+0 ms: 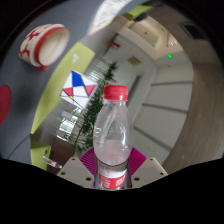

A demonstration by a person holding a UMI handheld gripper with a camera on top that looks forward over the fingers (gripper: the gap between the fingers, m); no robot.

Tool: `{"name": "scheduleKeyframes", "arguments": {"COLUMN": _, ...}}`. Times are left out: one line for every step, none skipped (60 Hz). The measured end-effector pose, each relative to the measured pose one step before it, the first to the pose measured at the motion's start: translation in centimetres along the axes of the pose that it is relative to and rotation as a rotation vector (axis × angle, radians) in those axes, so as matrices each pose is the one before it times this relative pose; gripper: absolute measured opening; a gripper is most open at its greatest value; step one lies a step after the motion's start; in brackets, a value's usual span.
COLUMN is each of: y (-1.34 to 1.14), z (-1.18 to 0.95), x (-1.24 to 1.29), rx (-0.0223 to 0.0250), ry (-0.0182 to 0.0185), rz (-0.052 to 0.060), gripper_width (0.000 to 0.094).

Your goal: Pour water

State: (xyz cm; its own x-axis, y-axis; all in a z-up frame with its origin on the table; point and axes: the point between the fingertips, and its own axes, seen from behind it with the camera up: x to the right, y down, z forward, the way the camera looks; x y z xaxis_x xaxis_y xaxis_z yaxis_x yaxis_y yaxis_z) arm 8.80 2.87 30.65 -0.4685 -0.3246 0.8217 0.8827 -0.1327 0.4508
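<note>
A clear plastic water bottle [112,140] with a red cap and a red label stands up between my fingers. My gripper [112,163] is shut on the bottle, with the magenta pads [88,162] pressing on both its sides just above the label. The view is tilted hard, so the bottle is held off any surface. A white bowl with red markings [42,44] shows far beyond the fingers, up and to the left, on a grey surface [28,100].
A yellow-green strip [62,75] runs along the grey surface's edge. A red, white and blue panel [78,86] and green plants [95,115] show behind the bottle. White ceiling or wall panels [165,80] fill the right side.
</note>
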Motion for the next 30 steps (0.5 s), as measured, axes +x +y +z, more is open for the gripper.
{"name": "scheduleKeyframes", "arguments": {"y": -1.104, "z": 0.077, "x": -0.46, "rx": 0.0181, "ry": -0.00513, "rz": -0.0251, "gripper_width": 0.0364}}
{"name": "scheduleKeyframes", "arguments": {"y": -1.065, "z": 0.039, "x": -0.391, "rx": 0.01652, "ry": -0.00359, "rz": -0.0279, "gripper_width": 0.0362}}
{"name": "scheduleKeyframes", "arguments": {"y": -1.027, "z": 0.022, "x": -0.254, "rx": 0.01554, "ry": 0.00007, "rz": -0.0291, "gripper_width": 0.0364}}
{"name": "scheduleKeyframes", "arguments": {"y": -0.495, "z": -0.136, "x": -0.764, "rx": 0.01755, "ry": 0.00568, "rz": -0.0255, "gripper_width": 0.0364}}
{"name": "scheduleKeyframes", "arguments": {"y": -0.923, "z": 0.173, "x": 0.102, "rx": 0.02217, "ry": 0.00121, "rz": -0.0217, "gripper_width": 0.0364}}
{"name": "scheduleKeyframes", "arguments": {"y": -0.872, "z": -0.056, "x": -0.113, "rx": 0.01392, "ry": 0.00336, "rz": -0.0229, "gripper_width": 0.0364}}
{"name": "scheduleKeyframes", "arguments": {"y": -0.853, "z": -0.075, "x": -0.087, "rx": 0.01302, "ry": 0.00131, "rz": -0.0171, "gripper_width": 0.0366}}
{"name": "scheduleKeyframes", "arguments": {"y": -0.786, "z": -0.032, "x": -0.147, "rx": 0.01146, "ry": -0.00213, "rz": -0.0119, "gripper_width": 0.0366}}
{"name": "scheduleKeyframes", "arguments": {"y": -0.63, "z": -0.027, "x": -0.196, "rx": 0.00848, "ry": -0.00486, "rz": -0.0093, "gripper_width": 0.0365}}
{"name": "scheduleKeyframes", "arguments": {"y": -0.502, "z": -0.038, "x": -0.256, "rx": 0.00512, "ry": -0.00618, "rz": -0.0069, "gripper_width": 0.0365}}
{"name": "scheduleKeyframes", "arguments": {"y": 0.102, "z": -0.806, "x": -0.827, "rx": -0.00165, "ry": 0.00078, "rz": -0.0045, "gripper_width": 0.0366}}
{"name": "scheduleKeyframes", "arguments": {"y": -0.544, "z": 0.805, "x": -0.127, "rx": 0.00455, "ry": -0.01196, "rz": 0.0001, "gripper_width": 0.0364}}
{"name": "scheduleKeyframes", "arguments": {"y": -0.281, "z": -0.022, "x": -0.146, "rx": 0.00233, "ry": -0.00661, "rz": 0.0, "gripper_width": 0.0363}}
{"name": "scheduleKeyframes", "arguments": {"y": -0.202, "z": 0.074, "x": -0.193, "rx": 0.00146, "ry": -0.0059, "rz": -0.0003, "gripper_width": 0.0365}}
{"name": "scheduleKeyframes", "arguments": {"y": -0.19, "z": 0.056, "x": -0.129, "rx": 0.004, "ry": -0.00389, "rz": -0.0022, "gripper_width": 0.0364}}
{"name": "scheduleKeyframes", "arguments": {"y": -0.05, "z": -0.01, "x": -0.053, "rx": -0.00054, "ry": -0.0011, "rz": -0.0022, "gripper_width": 0.0364}}
{"name": "scheduleKeyframes", "arguments": {"y": 0.296, "z": -0.414, "x": -0.24, "rx": 0.00375, "ry": 0.00326, "rz": 0.0011, "gripper_width": 0.0363}}
{"name": "scheduleKeyframes", "arguments": {"y": -0.014, "z": 0.234, "x": 0.101, "rx": 0.00774, "ry": 0.00297, "rz": 0.0035, "gripper_width": 0.0363}}
{"name": "scheduleKeyframes", "arguments": {"y": -0.007, "z": -0.029, "x": 0.23, "rx": 0.0049, "ry": 0.00738, "rz": 0.0057, "gripper_width": 0.0363}}
{"name": "scheduleKeyframes", "arguments": {"y": -0.02, "z": -0.014, "x": 0.362, "rx": 0.00411, "ry": 0.00804, "rz": 0.0097, "gripper_width": 0.0365}}
{"name": "scheduleKeyframes", "arguments": {"y": 0.117, "z": -0.02, "x": 0.37, "rx": 0.00121, "ry": 0.00727, "rz": 0.0152, "gripper_width": 0.0364}}
{"name": "scheduleKeyframes", "arguments": {"y": 0.139, "z": -0.006, "x": 0.334, "rx": -0.00026, "ry": 0.00462, "rz": 0.0204, "gripper_width": 0.0367}}
{"name": "scheduleKeyframes", "arguments": {"y": 0.264, "z": -0.047, "x": 0.376, "rx": -0.00201, "ry": 0.00363, "rz": 0.0262, "gripper_width": 0.0368}}
{"name": "scheduleKeyframes", "arguments": {"y": 0.391, "z": -0.816, "x": 0.551, "rx": -0.00885, "ry": 0.00874, "rz": 0.0248, "gripper_width": 0.0366}}
{"name": "scheduleKeyframes", "arguments": {"y": 0.968, "z": 0.355, "x": 0.422, "rx": 0.00704, "ry": -0.0029, "rz": 0.052, "gripper_width": 0.0367}}
{"name": "scheduleKeyframes", "arguments": {"y": 0.386, "z": 0.039, "x": 0.454, "rx": -0.0072, "ry": 0.00304, "rz": 0.0467, "gripper_width": 0.0367}}
{"name": "scheduleKeyframes", "arguments": {"y": 0.481, "z": -0.088, "x": 0.477, "rx": -0.00799, "ry": 0.00058, "rz": 0.0543, "gripper_width": 0.0366}}
{"name": "scheduleKeyframes", "arguments": {"y": 0.484, "z": -0.081, "x": 0.512, "rx": -0.00895, "ry": -0.00349, "rz": 0.0599, "gripper_width": 0.0366}}
{"name": "scheduleKeyframes", "arguments": {"y": 0.448, "z": -0.045, "x": 0.456, "rx": -0.01038, "ry": -0.00655, "rz": 0.0663, "gripper_width": 0.0366}}
{"name": "scheduleKeyframes", "arguments": {"y": 0.223, "z": 0.049, "x": 0.462, "rx": -0.01419, "ry": -0.00416, "rz": 0.0698, "gripper_width": 0.0365}}
